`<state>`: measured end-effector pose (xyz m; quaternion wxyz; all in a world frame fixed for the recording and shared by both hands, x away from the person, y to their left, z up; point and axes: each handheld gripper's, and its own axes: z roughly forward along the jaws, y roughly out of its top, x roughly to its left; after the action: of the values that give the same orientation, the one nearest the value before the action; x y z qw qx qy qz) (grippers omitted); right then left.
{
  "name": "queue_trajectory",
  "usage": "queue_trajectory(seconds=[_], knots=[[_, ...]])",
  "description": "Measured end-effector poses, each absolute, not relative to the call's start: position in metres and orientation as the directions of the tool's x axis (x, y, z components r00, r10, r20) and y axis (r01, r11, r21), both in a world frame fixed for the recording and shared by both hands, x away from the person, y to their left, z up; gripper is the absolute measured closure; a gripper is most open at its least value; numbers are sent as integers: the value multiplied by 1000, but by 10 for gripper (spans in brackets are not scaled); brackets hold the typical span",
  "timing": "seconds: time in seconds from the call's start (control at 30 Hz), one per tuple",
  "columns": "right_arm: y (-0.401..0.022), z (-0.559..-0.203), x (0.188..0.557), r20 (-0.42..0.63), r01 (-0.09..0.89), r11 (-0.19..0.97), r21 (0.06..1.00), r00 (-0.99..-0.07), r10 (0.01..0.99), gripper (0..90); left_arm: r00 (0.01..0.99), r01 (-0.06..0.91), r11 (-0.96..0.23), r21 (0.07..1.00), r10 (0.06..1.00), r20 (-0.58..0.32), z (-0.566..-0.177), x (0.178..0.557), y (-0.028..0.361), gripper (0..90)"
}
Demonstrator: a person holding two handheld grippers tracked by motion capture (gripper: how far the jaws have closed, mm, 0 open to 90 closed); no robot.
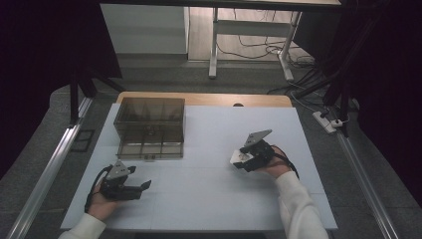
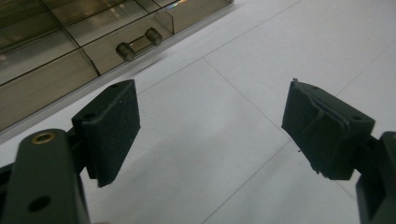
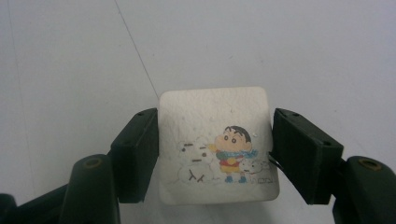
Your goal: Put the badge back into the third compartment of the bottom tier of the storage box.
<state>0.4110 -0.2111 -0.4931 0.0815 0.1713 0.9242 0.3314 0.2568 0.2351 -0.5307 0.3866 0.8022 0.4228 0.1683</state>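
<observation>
We see a pale table (image 1: 209, 194) with much bare room, dark floor around, box (image 1: 151, 127) at back left, left gripper (image 1: 143, 186) gaping empty, right gripper (image 3: 215, 154) pinching a card (image 3: 217, 144).

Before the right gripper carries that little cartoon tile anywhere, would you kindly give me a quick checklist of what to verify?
1. Cartoon tile sits between the right gripper pads: ok.
2. Both pads pressing the tile's edges: cannot tell; a thin gap may remain on one side.
3. Tile lifted off the table: cannot tell.
4. Left gripper open, with nothing between its pads: ok.
5. Smoky compartment box lid open to receive the tile: cannot tell.
6. Table between right gripper and box free of obstacles: ok.
</observation>
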Motion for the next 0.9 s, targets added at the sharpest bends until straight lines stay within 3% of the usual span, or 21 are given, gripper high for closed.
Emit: queue_trajectory(seconds=[0.9], knots=[[-206,-467,403,-72,221,601,768,-903,424,327,587,547,-344,763,808,-57,-530,257,235,187]])
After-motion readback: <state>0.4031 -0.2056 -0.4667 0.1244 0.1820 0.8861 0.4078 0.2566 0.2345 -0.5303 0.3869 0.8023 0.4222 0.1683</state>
